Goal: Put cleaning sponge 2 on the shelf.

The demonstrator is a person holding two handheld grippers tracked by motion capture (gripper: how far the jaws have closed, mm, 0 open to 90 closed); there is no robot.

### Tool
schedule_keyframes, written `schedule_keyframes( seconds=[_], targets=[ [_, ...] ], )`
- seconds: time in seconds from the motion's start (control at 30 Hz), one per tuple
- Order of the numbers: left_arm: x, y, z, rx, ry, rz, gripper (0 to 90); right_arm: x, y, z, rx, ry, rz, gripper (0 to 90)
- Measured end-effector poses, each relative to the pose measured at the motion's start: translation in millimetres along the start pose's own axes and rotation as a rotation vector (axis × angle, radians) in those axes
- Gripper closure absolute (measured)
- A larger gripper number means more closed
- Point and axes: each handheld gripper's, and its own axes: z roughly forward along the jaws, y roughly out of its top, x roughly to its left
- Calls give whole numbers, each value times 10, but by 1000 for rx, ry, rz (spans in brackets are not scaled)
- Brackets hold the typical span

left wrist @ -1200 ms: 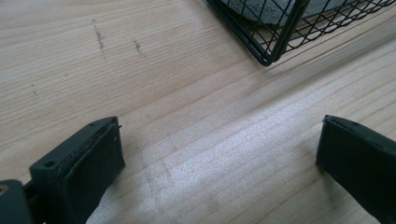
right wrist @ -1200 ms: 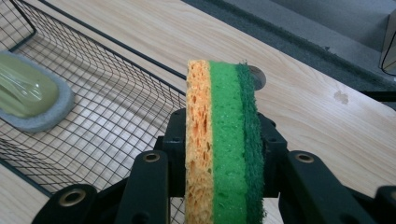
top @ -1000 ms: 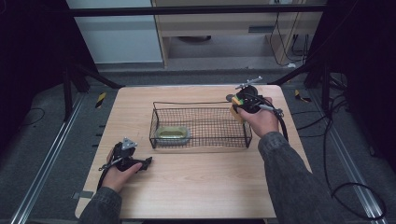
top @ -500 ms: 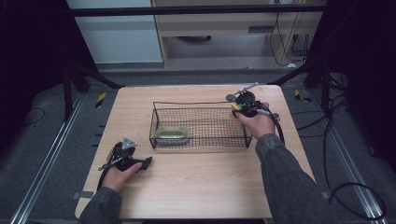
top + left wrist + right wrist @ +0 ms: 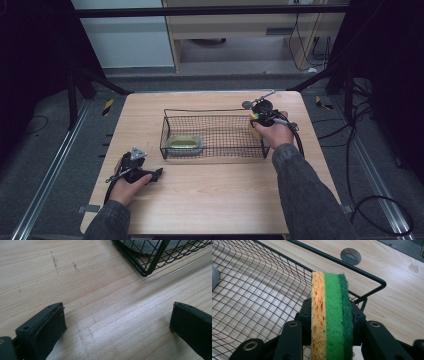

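Observation:
A black wire basket (image 5: 215, 131) stands mid-table, with a greenish folded cloth (image 5: 184, 144) in its left end. My right gripper (image 5: 256, 120) hangs over the basket's right end, shut on a sponge (image 5: 329, 315) held on edge, with yellow, light green and dark green layers. In the right gripper view the basket's mesh floor (image 5: 249, 295) lies below and to the left of the sponge. My left gripper (image 5: 156, 175) rests on the table near the front left, open, its jaws wide apart over bare wood with the basket's corner (image 5: 147, 267) ahead.
The wooden table (image 5: 215, 200) has free room in front of the basket. A round grommet hole (image 5: 350, 255) sits in the tabletop beyond the basket's right rim. A cable (image 5: 299, 145) trails from the right gripper. Dark floor and frame rails surround the table.
My right hand has come down and slightly toward the front with the sponge, from above the basket's far right corner to its right end. The left hand has stayed put.

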Motion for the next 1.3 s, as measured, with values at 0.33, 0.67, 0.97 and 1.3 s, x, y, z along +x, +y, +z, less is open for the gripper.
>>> schedule_keyframes(
  seconds=[0.33, 0.67, 0.97, 1.3],
  targets=[
    [3, 3, 4, -2, -2, -2, 0, 17, -3, 118, 31, -15, -9, 645],
    [4, 4, 5, -2, -3, 0, 0, 59, -11, 184, 44, -27, -25, 640],
    [7, 5, 6, -1, -5, 2, 0, 78, -21, 188, 46, -33, -30, 610],
    [7, 6, 6, -1, -5, 2, 0, 134, -14, 122, 40, -20, -44, 601]
  ],
)
